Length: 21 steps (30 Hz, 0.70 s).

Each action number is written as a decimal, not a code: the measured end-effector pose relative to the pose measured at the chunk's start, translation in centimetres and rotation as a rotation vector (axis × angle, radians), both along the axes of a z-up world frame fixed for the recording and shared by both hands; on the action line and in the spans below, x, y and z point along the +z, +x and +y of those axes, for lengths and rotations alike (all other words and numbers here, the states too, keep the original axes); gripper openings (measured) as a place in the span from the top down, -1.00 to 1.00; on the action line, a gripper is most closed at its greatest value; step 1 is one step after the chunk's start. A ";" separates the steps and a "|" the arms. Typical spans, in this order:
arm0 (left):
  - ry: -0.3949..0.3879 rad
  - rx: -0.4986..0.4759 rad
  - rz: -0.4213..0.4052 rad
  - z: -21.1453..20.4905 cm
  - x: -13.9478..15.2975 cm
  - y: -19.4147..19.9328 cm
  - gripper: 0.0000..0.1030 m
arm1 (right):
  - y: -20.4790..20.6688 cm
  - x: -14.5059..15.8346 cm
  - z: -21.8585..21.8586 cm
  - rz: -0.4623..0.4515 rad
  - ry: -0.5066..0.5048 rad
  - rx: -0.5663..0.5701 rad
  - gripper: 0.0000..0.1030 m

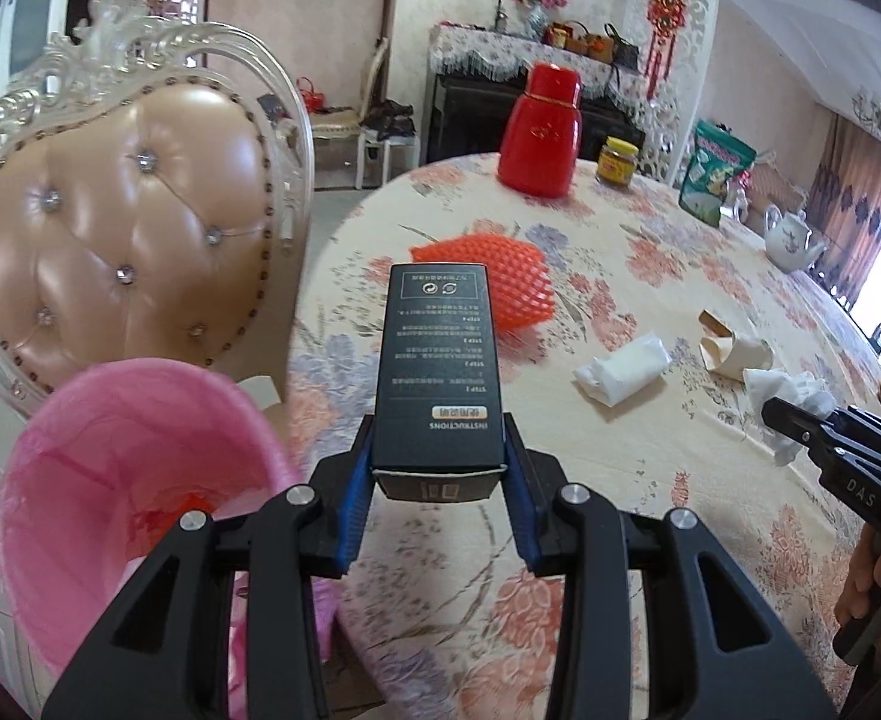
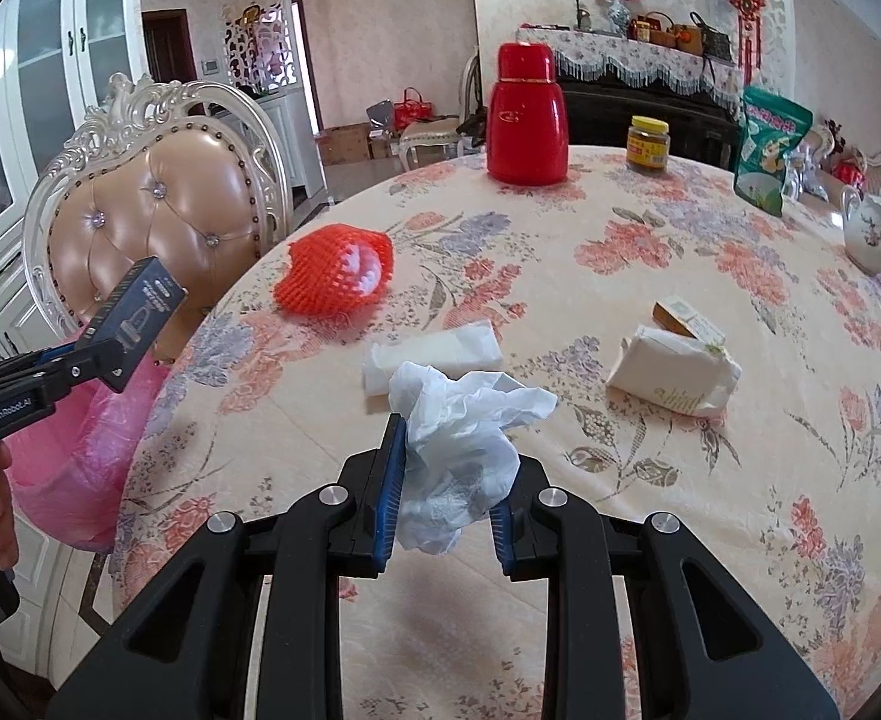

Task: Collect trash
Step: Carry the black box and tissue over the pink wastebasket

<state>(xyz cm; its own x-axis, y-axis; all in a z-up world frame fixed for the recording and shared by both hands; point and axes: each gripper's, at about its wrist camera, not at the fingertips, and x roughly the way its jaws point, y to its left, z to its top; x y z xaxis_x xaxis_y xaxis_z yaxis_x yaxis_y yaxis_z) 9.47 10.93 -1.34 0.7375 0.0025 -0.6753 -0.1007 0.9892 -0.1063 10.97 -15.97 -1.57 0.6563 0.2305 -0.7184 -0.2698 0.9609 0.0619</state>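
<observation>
My left gripper (image 1: 438,438) is shut on a long black carton (image 1: 437,360) and holds it over the table's left edge, just right of the pink-lined bin (image 1: 134,498); the carton also shows in the right wrist view (image 2: 137,312). My right gripper (image 2: 453,456) is shut on a crumpled white plastic wrapper (image 2: 458,438), held above the table; it also shows in the left wrist view (image 1: 791,396). On the floral table (image 2: 650,276) lie an orange foam fruit net (image 2: 335,276), a folded white tissue (image 2: 434,354) and a crushed paper carton (image 2: 674,372).
A red thermos (image 2: 527,114), a yellow-lidded jar (image 2: 648,144), a green bag (image 2: 767,147) and a white teapot (image 2: 872,234) stand at the table's far side. A padded chair (image 1: 122,240) stands behind the bin.
</observation>
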 end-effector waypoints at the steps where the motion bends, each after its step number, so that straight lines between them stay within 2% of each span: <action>1: 0.001 0.006 -0.004 0.3 0.2 -0.3 0.26 | -0.1 0.2 0.3 -0.003 -0.003 0.004 0.51; 21: -0.011 0.133 -0.061 7.6 1.7 -5.8 0.26 | -0.6 1.9 7.3 -0.026 -0.016 0.110 0.51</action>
